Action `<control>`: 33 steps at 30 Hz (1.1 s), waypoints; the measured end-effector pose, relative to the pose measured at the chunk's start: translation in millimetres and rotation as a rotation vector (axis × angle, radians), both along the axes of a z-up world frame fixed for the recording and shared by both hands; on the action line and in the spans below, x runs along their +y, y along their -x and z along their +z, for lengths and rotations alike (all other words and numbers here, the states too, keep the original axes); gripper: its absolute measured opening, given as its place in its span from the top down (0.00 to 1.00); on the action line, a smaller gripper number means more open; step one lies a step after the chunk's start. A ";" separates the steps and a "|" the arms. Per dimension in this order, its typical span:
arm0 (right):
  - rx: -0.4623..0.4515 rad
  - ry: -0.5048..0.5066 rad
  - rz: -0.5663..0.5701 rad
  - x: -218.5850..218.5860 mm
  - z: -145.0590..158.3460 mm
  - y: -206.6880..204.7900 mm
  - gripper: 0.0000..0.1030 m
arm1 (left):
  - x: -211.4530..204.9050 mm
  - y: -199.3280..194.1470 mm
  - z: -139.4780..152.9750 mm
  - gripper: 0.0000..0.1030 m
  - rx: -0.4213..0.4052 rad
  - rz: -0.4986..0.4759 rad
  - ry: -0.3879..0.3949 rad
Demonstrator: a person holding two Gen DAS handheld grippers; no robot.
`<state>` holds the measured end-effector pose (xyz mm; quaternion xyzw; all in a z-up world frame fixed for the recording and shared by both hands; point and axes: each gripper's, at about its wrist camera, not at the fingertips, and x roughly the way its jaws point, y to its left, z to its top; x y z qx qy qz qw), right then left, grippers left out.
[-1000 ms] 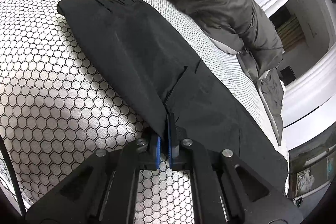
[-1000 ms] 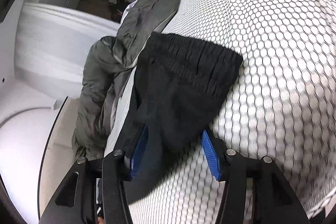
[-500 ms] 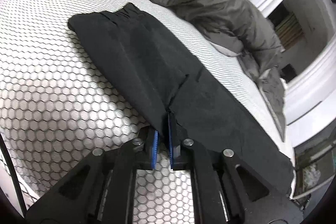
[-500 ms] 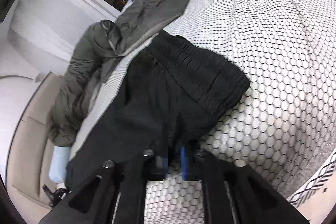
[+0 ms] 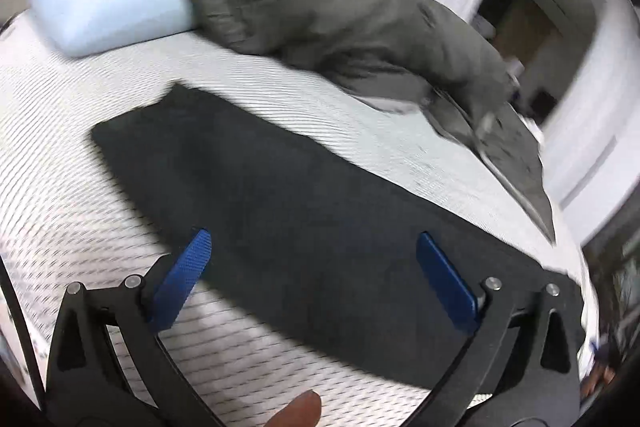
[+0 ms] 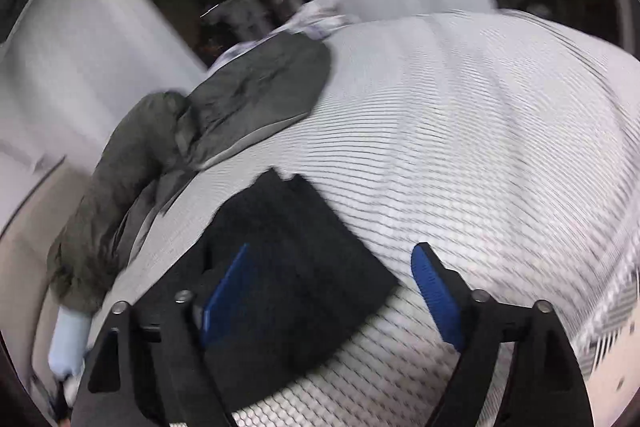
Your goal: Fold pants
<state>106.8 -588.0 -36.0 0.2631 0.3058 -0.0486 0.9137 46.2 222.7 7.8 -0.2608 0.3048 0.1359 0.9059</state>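
The black pants (image 5: 304, 199) lie flat in a long strip on the white honeycomb-patterned bed (image 5: 60, 163). My left gripper (image 5: 316, 251) hovers above their near edge, jaws opening wide, nothing between the blue pads (image 5: 184, 279). In the right wrist view the same pants (image 6: 296, 267) show one end, lying flat. My right gripper (image 6: 332, 267) hangs above that end, jaws opening, with cloth under them but not pinched. Both views are motion-blurred.
A rumpled dark grey duvet (image 5: 344, 23) lies along the far side of the bed, also seen as the duvet (image 6: 192, 131) in the right view. A pale blue pillow (image 5: 108, 11) sits at the head. A fingertip (image 5: 300, 409) shows at the bottom edge.
Both grippers were shut on the pants' edge half a second ago; both have let go, spread wide and lifted away. The pants now lie flat on the bed.
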 end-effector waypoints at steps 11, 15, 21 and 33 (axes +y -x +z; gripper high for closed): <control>0.167 0.188 0.234 52.9 -5.6 -135.0 0.17 | -58.5 -119.5 11.6 0.01 0.060 -0.210 -0.043; 0.208 0.257 0.250 61.3 -13.6 -167.7 0.17 | -75.6 -143.0 -0.8 0.01 0.111 -0.253 -0.106; 0.233 0.335 0.245 80.9 -27.8 -195.8 0.56 | -80.7 -150.9 -13.1 0.01 0.150 -0.253 -0.129; 0.172 0.340 0.002 70.4 -22.7 -211.9 0.45 | -27.2 -132.9 -23.6 0.01 0.177 -0.123 -0.102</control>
